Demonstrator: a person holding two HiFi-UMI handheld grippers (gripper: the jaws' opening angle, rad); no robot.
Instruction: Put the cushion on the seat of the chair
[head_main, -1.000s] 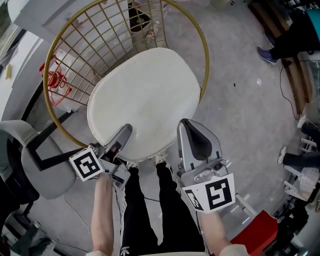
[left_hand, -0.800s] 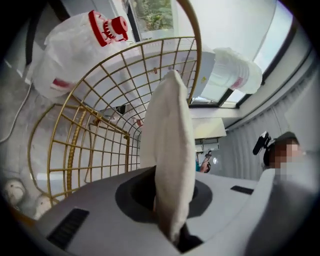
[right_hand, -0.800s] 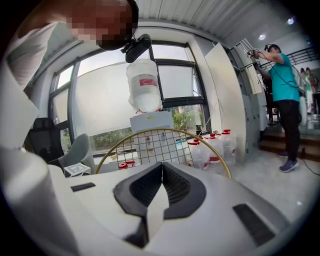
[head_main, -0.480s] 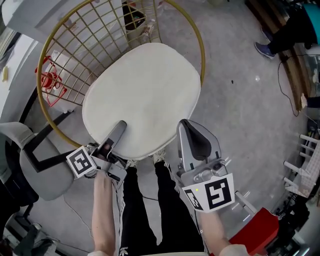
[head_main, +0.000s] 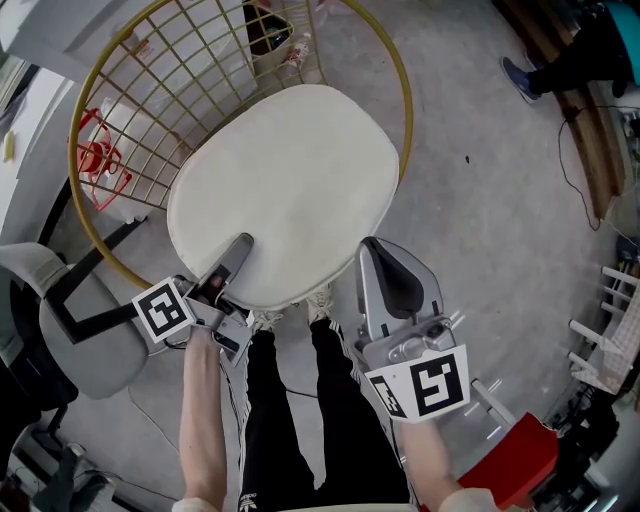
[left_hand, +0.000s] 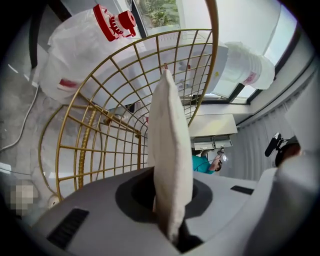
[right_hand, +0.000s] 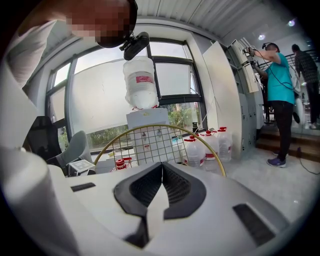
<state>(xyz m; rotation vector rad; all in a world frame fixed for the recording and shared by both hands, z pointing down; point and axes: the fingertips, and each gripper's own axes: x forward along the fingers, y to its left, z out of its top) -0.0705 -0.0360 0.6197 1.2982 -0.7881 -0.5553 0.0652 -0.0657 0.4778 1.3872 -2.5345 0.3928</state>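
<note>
Cream cushion (head_main: 290, 180), over the gold wire chair (head_main: 150, 95) seat. Left gripper (head_main: 238, 250) pinches the cushion's near edge. Right gripper (head_main: 371, 250), chair-front: jaws pressed together.

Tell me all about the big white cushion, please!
The cushion is cream-white, flat and rounded like a pebble, and looks like soft fabric. It lies spread out over the gold wire chair, hiding the seat. The left gripper is shut on its near edge. Whether it rests on the seat cannot be told.
</note>
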